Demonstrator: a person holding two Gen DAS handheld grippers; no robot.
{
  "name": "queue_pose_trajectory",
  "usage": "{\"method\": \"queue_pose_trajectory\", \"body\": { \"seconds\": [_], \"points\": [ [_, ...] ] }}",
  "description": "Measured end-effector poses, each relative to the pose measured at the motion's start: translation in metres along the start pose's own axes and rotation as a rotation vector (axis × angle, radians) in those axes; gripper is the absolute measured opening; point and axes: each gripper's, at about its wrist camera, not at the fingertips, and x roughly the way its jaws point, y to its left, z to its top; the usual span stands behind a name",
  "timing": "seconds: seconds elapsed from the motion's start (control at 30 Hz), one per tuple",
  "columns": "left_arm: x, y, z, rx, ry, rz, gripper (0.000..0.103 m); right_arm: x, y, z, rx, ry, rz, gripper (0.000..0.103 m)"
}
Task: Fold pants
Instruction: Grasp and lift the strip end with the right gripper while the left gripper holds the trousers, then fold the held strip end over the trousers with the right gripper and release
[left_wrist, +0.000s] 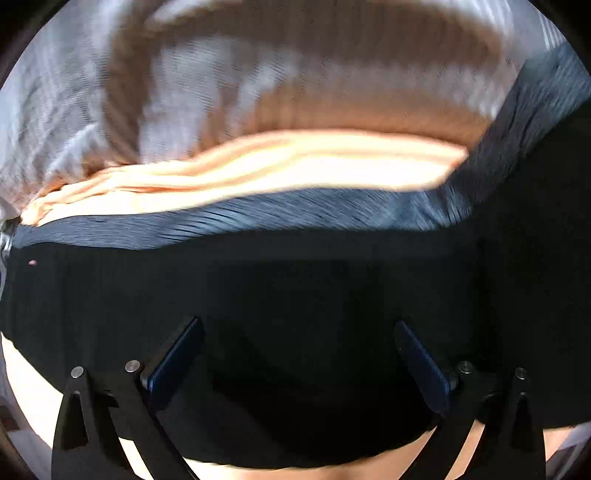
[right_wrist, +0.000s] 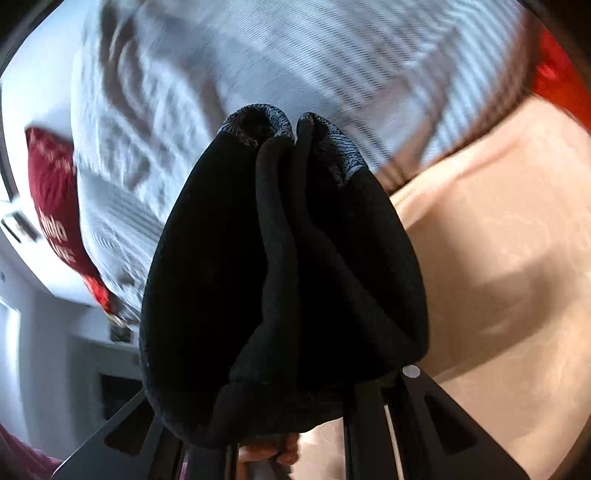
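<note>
Left gripper (left_wrist: 299, 354): black angular frame, silver round screws at the joints, dark blue flat pads (left_wrist: 173, 363) on both fingers. Right gripper (right_wrist: 291, 435): same black frame with cut-out slots, one silver screw showing.

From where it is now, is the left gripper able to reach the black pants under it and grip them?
Probably yes. The left gripper stands open right above the black pants, and nothing lies between its fingers and the cloth. The right gripper already holds a bunched part of the same pants.
</note>
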Motion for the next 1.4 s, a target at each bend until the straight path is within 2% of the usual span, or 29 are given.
{"method": "queue_pose_trajectory", "body": {
  "seconds": [0.13, 0.23, 0.4, 0.43, 0.47, 0.57, 0.6, 0.63, 0.67, 0.7, 0.8, 0.9, 0.97, 1.07, 1.13, 1.17, 1.23, 1.33, 1.4],
  "points": [
    [-0.02, 0.063, -0.003, -0.07, -0.02, -0.009, 0.103, 0.041, 0.045, -0.012, -0.109, 0.035, -0.101, 0.013],
    [-0.03, 0.112, -0.013, -0.104, -0.012, 0.0, 0.103, 0.09, 0.081, -0.033, -0.229, 0.063, -0.244, 0.014],
    [-0.037, 0.19, -0.033, -0.174, 0.0, 0.017, 0.103, 0.169, 0.115, -0.082, -0.377, 0.125, -0.441, 0.015],
    [-0.043, 0.181, -0.044, -0.18, 0.0, 0.023, 0.103, 0.183, 0.118, -0.092, -0.399, 0.138, -0.479, 0.017],
    [-0.042, 0.196, -0.048, -0.191, 0.004, 0.031, 0.103, 0.203, 0.121, -0.099, -0.43, 0.15, -0.535, 0.018],
    [-0.04, 0.225, -0.057, -0.22, 0.009, 0.054, 0.103, 0.233, 0.123, -0.118, -0.494, 0.159, -0.657, 0.03],
    [-0.038, 0.247, -0.062, -0.231, 0.009, 0.061, 0.103, 0.241, 0.128, -0.124, -0.52, 0.153, -0.687, 0.038],
    [-0.033, 0.248, -0.061, -0.237, 0.01, 0.061, 0.103, 0.244, 0.131, -0.128, -0.543, 0.154, -0.7, 0.051],
    [-0.033, 0.256, -0.063, -0.246, 0.012, 0.06, 0.103, 0.247, 0.138, -0.133, -0.582, 0.154, -0.713, 0.056],
    [-0.03, 0.258, -0.072, -0.252, 0.011, 0.068, 0.103, 0.248, 0.146, -0.139, -0.614, 0.157, -0.713, 0.065],
    [-0.038, 0.27, -0.075, -0.258, 0.005, 0.047, 0.103, 0.24, 0.171, -0.153, -0.687, 0.166, -0.664, 0.071],
    [-0.046, 0.259, -0.065, -0.222, -0.011, 0.033, 0.103, 0.203, 0.164, -0.159, -0.677, 0.169, -0.603, 0.071],
    [-0.05, 0.243, -0.057, -0.193, -0.02, 0.01, 0.103, 0.163, 0.141, -0.164, -0.637, 0.158, -0.613, 0.071],
    [-0.056, 0.213, -0.051, -0.147, -0.023, -0.073, 0.103, 0.133, 0.112, -0.151, -0.541, 0.155, -0.65, 0.071],
    [-0.06, 0.191, -0.045, -0.105, -0.036, -0.158, 0.103, 0.116, 0.094, -0.143, -0.474, 0.145, -0.667, 0.071],
    [-0.062, 0.184, -0.043, -0.092, -0.044, -0.178, 0.101, 0.111, 0.089, -0.14, -0.447, 0.145, -0.671, 0.071],
    [-0.064, 0.165, -0.037, -0.052, -0.053, -0.23, 0.087, 0.101, 0.078, -0.137, -0.397, 0.145, -0.675, 0.071],
    [-0.061, 0.142, -0.027, -0.013, -0.045, -0.287, 0.072, 0.095, 0.07, -0.138, -0.365, 0.149, -0.671, 0.071],
    [-0.058, 0.13, -0.02, 0.001, -0.047, -0.314, 0.071, 0.092, 0.068, -0.138, -0.347, 0.15, -0.657, 0.071]
  ]
}}
